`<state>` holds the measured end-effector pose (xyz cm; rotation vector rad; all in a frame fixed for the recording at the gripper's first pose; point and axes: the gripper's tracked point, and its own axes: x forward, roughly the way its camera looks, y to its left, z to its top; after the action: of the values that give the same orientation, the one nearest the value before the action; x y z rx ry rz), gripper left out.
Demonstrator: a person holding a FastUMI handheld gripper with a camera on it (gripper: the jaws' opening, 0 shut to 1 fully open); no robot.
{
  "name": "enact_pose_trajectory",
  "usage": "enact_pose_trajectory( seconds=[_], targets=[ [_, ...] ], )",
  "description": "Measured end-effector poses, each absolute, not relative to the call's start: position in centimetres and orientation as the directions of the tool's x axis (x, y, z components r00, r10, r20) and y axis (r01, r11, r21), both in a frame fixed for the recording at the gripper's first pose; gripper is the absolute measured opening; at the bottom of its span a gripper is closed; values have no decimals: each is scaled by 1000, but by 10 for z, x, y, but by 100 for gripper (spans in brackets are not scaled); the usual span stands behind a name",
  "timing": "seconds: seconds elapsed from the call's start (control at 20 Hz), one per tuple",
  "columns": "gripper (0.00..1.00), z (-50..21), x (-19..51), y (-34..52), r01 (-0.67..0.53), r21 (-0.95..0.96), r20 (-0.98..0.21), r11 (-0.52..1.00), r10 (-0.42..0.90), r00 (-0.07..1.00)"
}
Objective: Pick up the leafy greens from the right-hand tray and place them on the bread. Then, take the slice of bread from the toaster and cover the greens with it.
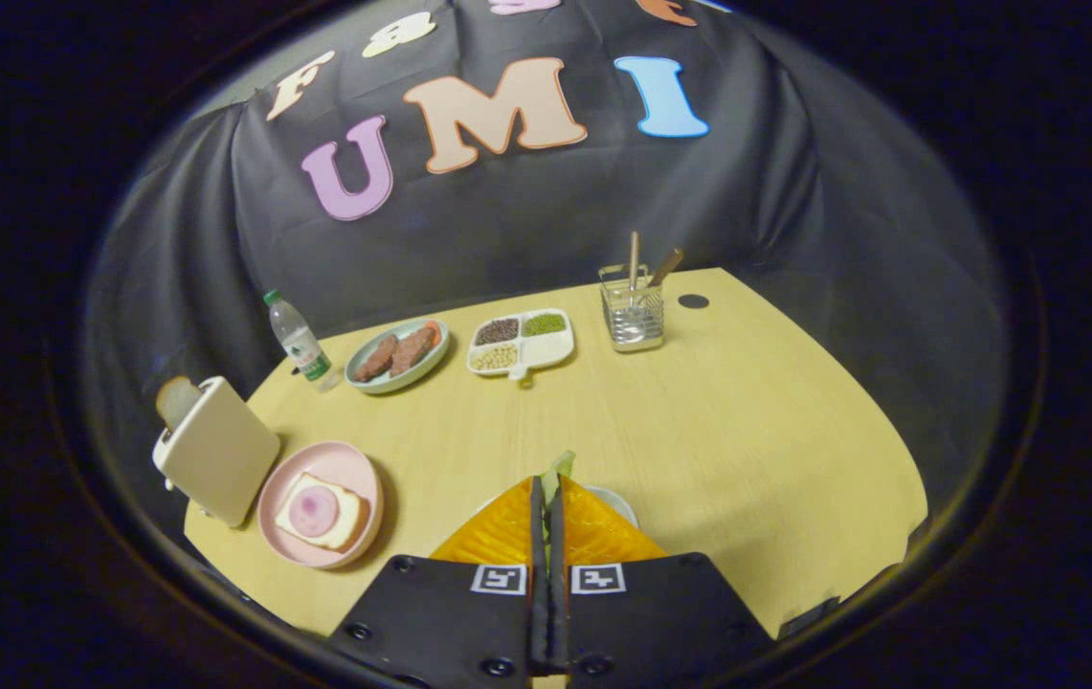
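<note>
Between the gripper's (548, 493) closed-together fingers a pale green leafy sprig (561, 467) sits pinched, raised over the yellow wooden table (746, 421), while the ham-topped bread slice (321, 511) on its round pink plate (359, 469) lies down-left beside the white toaster (220, 450).

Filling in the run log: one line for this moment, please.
gripper: shut on leafy greens | lifted above white tray | bread on pink plate: uncovered | toaster: slice in
</note>
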<state>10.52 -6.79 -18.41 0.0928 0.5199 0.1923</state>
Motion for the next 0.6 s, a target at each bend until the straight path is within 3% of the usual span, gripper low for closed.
enact_pose_trajectory(
  seconds=[0.6],
  targets=[
    [3,-136,81,56,-289,277,-408,916,385,828]
  ],
)
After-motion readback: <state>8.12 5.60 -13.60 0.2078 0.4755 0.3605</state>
